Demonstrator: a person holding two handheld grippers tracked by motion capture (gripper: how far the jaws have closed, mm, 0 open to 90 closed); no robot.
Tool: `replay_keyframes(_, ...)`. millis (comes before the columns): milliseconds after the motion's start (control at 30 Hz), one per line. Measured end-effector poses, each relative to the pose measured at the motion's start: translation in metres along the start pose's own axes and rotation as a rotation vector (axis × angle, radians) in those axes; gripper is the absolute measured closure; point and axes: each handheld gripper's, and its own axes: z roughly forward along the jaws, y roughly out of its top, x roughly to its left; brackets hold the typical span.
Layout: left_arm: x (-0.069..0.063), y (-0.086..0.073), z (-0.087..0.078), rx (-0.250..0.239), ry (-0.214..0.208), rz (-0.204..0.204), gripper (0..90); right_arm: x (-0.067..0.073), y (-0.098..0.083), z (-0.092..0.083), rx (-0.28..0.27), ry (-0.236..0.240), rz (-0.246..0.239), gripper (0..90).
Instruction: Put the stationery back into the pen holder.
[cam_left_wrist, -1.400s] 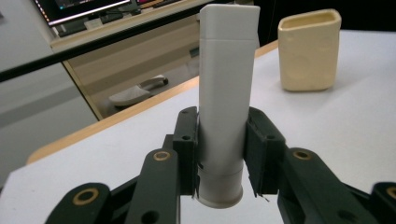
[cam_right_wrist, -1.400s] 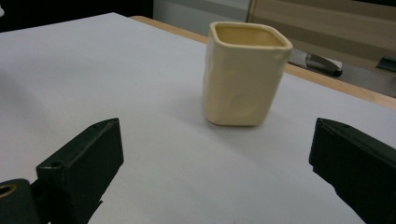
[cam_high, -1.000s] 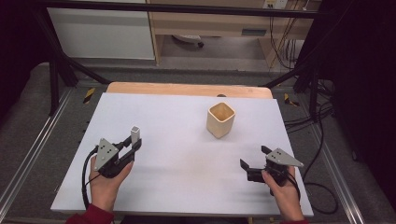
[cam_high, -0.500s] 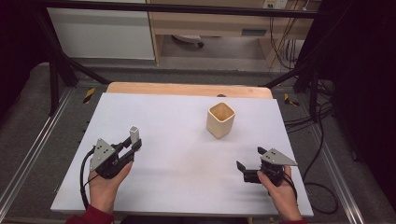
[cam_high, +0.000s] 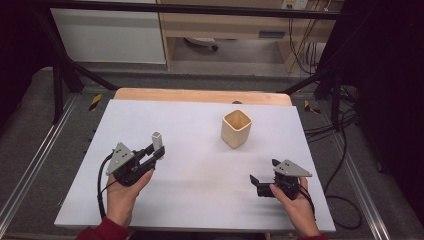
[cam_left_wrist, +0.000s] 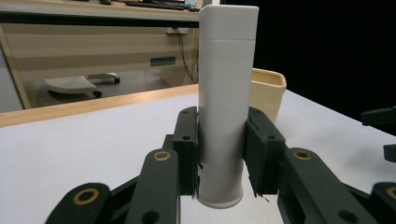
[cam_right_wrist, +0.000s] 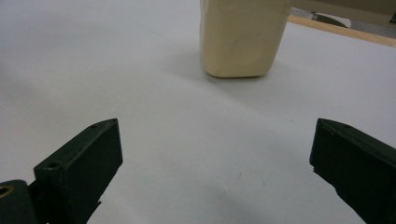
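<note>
A tall white container (cam_left_wrist: 227, 100) with squared sides and rounded corners stands upright in the centre of the left gripper view, clamped low on its body between the two black pads (cam_left_wrist: 187, 149) of the left tool (cam_left_wrist: 223, 156); its base sits at or just above the white worktop (cam_left_wrist: 70, 154), and which of the two cannot be told. In the high view the same white container (cam_high: 158, 139) shows in the left half of the frame, its open square top facing the camera, at the tip of the left tool (cam_high: 154, 152), which a hand (cam_high: 121, 192) with a red sleeve holds from the lower left. To the right of it and farther up the frame, well apart, a cream square-mouthed cup (cam_high: 236, 128) stands upright on the worktop (cam_high: 195, 175); in the left gripper view its rim (cam_left_wrist: 270, 80) peeks out just behind the container at the right. In the lower right of the high view the right tool (cam_high: 263, 177) is held low over the worktop with its jaws spread wide and nothing between them. The right gripper view confirms this: the two black jaws sit at the bottom corners, bare white surface between them, and the cream cup (cam_right_wrist: 243, 37) at the top centre, well apart from them.
</note>
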Motion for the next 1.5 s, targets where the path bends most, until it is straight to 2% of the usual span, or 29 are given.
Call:
replay_keyframes(167,-0.005,0.009,0.025,0.006,-0.020,-0.015,68.0,-0.001,-0.001,-0.001,-0.002,0.004,0.012,3.5)
replay_keyframes(200,-0.005,0.012,0.029,-0.001,-0.022,-0.026,67.9,-0.001,0.000,-0.001,-0.003,0.006,0.016,3.6)
replay_keyframes(267,-0.004,0.016,0.037,-0.010,-0.039,-0.078,68.0,-0.002,-0.001,-0.001,0.000,0.013,0.021,3.6)
replay_keyframes(400,-0.004,0.025,0.049,-0.011,-0.035,-0.103,68.0,-0.002,-0.001,0.000,-0.001,0.015,0.021,3.5)
replay_keyframes(533,-0.005,0.037,0.058,-0.008,-0.030,-0.095,68.0,-0.002,-0.001,0.000,-0.002,0.019,0.024,3.5)
replay_keyframes(900,-0.019,0.063,0.078,-0.016,-0.043,-0.028,68.0,-0.003,-0.001,0.000,-0.005,0.017,0.029,3.1)
replay_keyframes(1033,-0.023,0.069,0.083,-0.012,-0.057,-0.038,68.0,-0.003,-0.001,0.000,-0.003,0.017,0.032,3.2)
replay_keyframes(1167,-0.027,0.075,0.089,-0.018,-0.057,-0.020,68.0,-0.003,-0.001,0.000,-0.003,0.018,0.033,3.2)
replay_keyframes(1400,-0.032,0.081,0.101,-0.012,-0.070,-0.035,68.0,-0.003,-0.001,0.000,-0.003,0.021,0.036,3.2)
replay_keyframes(1500,-0.035,0.085,0.107,-0.008,-0.072,-0.026,68.0,-0.003,-0.001,0.000,-0.005,0.024,0.041,3.2)
